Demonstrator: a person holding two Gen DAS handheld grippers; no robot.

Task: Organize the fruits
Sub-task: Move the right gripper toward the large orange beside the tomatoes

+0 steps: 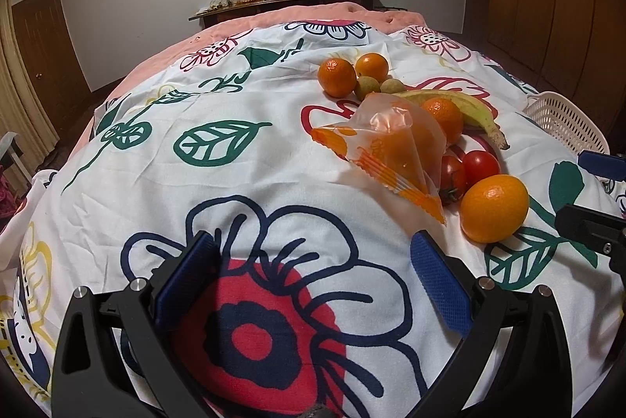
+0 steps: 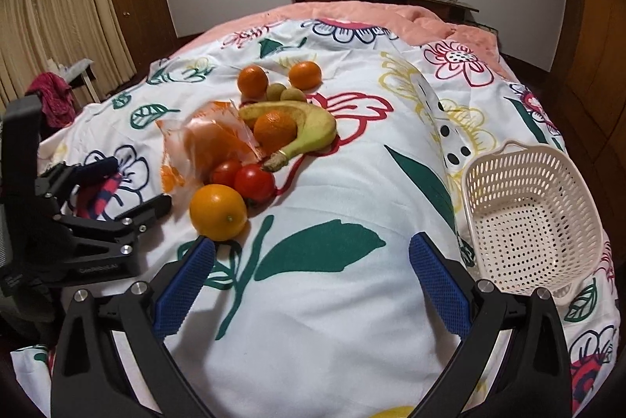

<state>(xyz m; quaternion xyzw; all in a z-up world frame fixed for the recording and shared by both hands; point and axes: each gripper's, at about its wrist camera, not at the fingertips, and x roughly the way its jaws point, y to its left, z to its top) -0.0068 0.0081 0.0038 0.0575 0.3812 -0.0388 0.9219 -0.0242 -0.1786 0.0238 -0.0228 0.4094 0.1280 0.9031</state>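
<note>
Right wrist view: right gripper [image 2: 312, 275] is held wide, empty, betw. nearest orange [image 2: 218, 211] and basket [image 2: 533, 207], presumably for transfer. Left gripper [image 1: 313, 279] is likewise spread, nothing gripped.

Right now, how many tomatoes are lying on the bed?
2 tomatoes show: one half tucked against the orange plastic bag, the other beside it, by the banana stem. The bag may hide more.
</note>
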